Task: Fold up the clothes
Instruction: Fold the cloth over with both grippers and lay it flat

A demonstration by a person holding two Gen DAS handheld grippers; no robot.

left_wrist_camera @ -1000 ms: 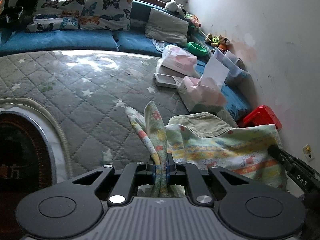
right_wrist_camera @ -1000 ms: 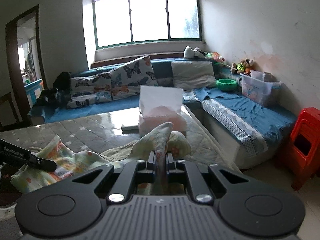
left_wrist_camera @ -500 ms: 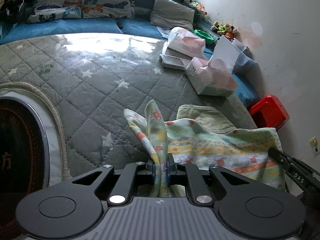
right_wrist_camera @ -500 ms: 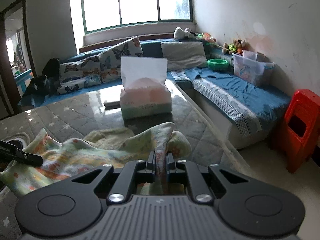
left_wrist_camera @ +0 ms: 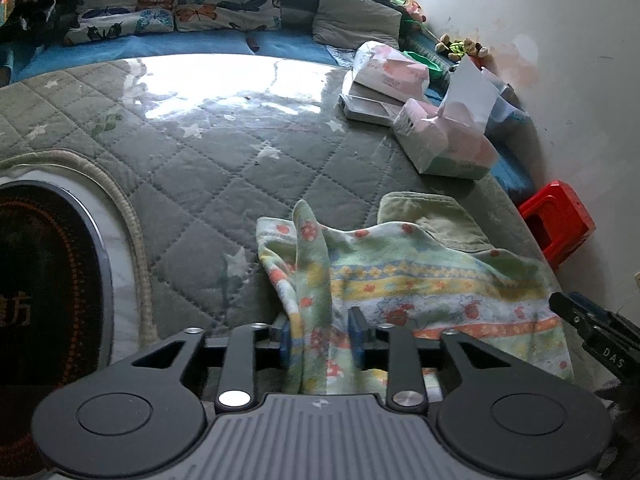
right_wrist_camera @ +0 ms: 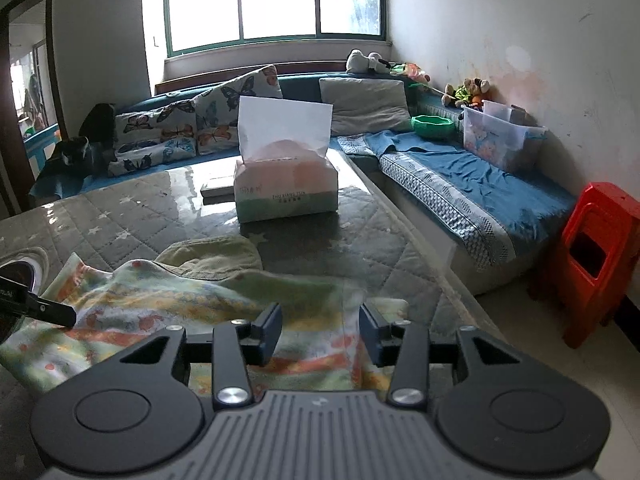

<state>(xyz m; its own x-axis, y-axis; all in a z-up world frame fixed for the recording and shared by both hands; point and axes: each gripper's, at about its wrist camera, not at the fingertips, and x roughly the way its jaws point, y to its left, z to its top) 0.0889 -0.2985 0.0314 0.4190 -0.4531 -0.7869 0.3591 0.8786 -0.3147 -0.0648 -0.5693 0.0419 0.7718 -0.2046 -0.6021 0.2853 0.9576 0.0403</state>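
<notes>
Left wrist view: the patterned cloth point(left_wrist_camera: 420, 280) lies on the quilted tabletop point(left_wrist_camera: 240, 168), both grippers' jaws apart, nothing held. Looks like a fold just laid; next, regrip an edge for another fold.

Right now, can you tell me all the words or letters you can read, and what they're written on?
"DAS": white letters on the right gripper, seen at the right edge of the left wrist view.
"方": one orange character on the dark round panel at the left; the character before it is cut off.
Tissue box: two small printed lines on its front, too blurred to read.
Second tissue pack: tiny print, unreadable.
</notes>
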